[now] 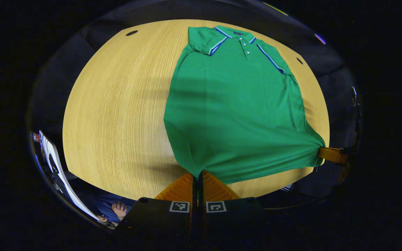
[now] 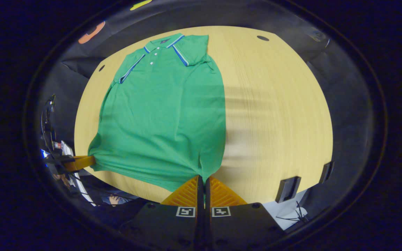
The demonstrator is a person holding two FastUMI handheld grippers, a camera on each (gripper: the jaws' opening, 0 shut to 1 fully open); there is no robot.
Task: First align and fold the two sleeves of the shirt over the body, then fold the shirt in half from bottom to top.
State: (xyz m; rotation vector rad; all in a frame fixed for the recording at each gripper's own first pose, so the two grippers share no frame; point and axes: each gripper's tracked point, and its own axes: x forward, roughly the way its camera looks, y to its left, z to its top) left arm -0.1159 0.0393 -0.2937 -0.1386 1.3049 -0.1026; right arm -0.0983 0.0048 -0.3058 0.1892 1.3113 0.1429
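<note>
- The green short-sleeved polo shirt with blue-and-white striped trim [image 1: 236, 111] lies flat on the round light wooden table [image 1: 117, 115], collar at the far side and hem toward me.
- Both sleeves are already folded in over the body, so I judge that the first step is done and the bottom-to-top fold is the step in hand.
- My left tool [image 1: 200, 181] is closed on one bottom corner of the shirt; the fingers are pressed together with the hem cloth between them.
- My right tool [image 2: 202, 184] is closed in the same way on the other bottom corner. In the left gripper view I also see it far off at the table edge [image 1: 330, 154], with the cloth bunched and stretched toward it.
- The hem is pulled tight between the two corners, near the front edge of the table.
- The next move, I think, calls for lifting both corners together and carrying them evenly toward the collar, so that the hem lands straight near the shoulders.
- There is much open wood beside the shirt on each side. Two small dark blocks [image 2: 288, 188] sit at the table rim near the right tool, so I must keep away from them.
</note>
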